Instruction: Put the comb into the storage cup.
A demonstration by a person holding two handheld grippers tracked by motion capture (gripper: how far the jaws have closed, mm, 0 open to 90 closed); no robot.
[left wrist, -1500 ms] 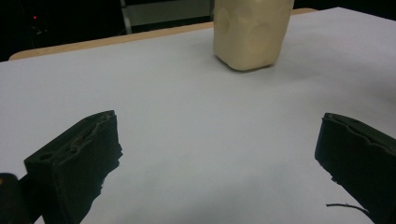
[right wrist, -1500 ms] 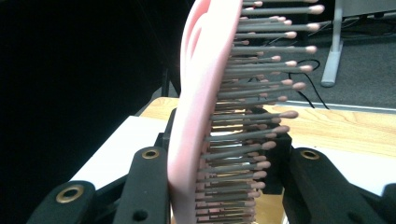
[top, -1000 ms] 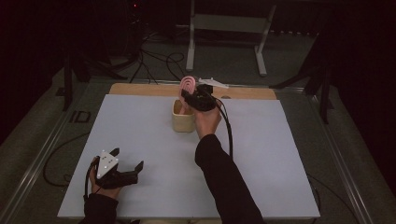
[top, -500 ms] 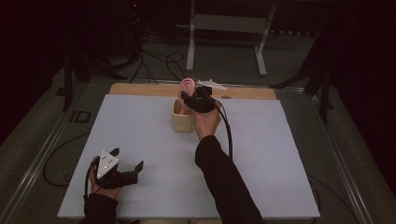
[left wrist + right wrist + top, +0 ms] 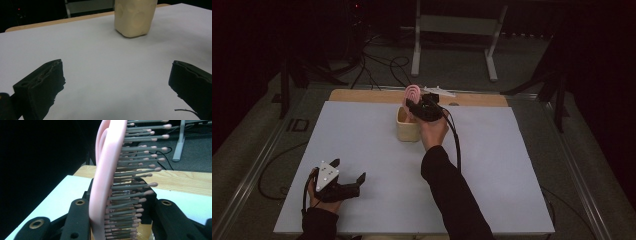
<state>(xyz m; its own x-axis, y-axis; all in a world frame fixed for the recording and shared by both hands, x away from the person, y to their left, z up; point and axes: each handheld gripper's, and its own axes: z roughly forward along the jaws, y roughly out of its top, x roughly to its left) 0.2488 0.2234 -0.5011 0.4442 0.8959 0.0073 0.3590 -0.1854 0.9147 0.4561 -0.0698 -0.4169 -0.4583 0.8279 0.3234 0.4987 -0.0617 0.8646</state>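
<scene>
A pink hairbrush [image 5: 413, 92] with grey bristles stands on end above a cream container [image 5: 407, 129] at the far middle of the white table top. My right gripper [image 5: 412, 105] is shut on it. In the right gripper view the jaws clamp the lower part of the brush [image 5: 107, 170], with its back to the left and its bristles to the right, and my right gripper [image 5: 116, 220] sits over the container's mouth. My left gripper [image 5: 348, 169] rests at the near left, open and empty. The left gripper view looks between its jaws [image 5: 117, 85] at the container [image 5: 135, 17] farther off.
A wooden strip [image 5: 362, 96] runs along the table's far edge, with a small white object [image 5: 439, 92] lying on it behind the brush. Beyond the table, a metal stand [image 5: 452, 45] and cables sit on the floor. The white sheet [image 5: 512, 165] spreads to the right.
</scene>
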